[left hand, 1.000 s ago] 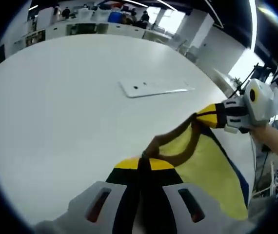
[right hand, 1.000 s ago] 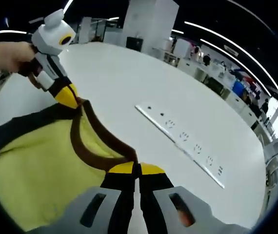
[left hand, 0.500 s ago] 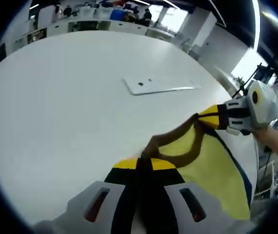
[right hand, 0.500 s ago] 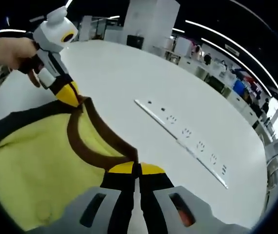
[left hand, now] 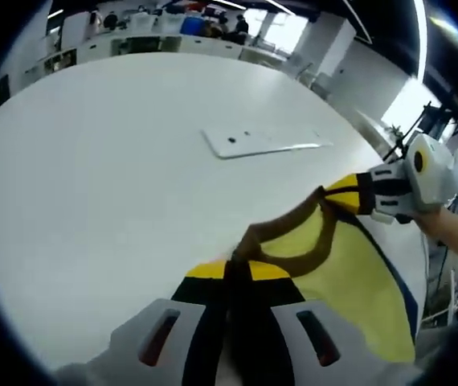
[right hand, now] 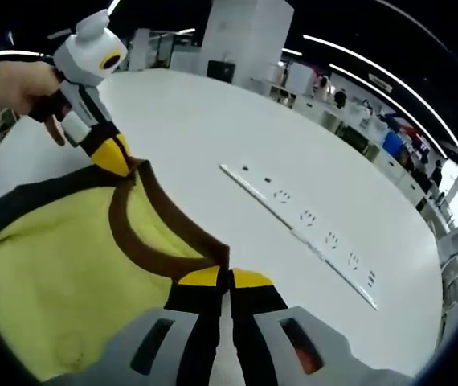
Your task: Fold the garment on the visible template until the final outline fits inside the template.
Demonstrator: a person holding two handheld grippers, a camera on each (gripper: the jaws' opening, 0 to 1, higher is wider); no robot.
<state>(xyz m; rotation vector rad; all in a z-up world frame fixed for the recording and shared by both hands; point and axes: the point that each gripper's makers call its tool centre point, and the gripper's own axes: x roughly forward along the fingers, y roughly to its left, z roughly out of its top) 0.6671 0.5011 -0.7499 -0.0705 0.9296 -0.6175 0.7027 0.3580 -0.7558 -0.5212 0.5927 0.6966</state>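
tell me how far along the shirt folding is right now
Done: both grippers have hold of the yellow shirt at its brown collar, the left gripper and the right gripper each shut on the trim. In hand: the collar is stretched between them above the white table. Left: every fold; the shirt looks spread out and no template outline can be made out.

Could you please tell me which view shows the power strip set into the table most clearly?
The right gripper view: the power strip runs long across the table, with separate socket groups visible. The left gripper view shows it farther off, foreshortened, with fewer holes discernible.
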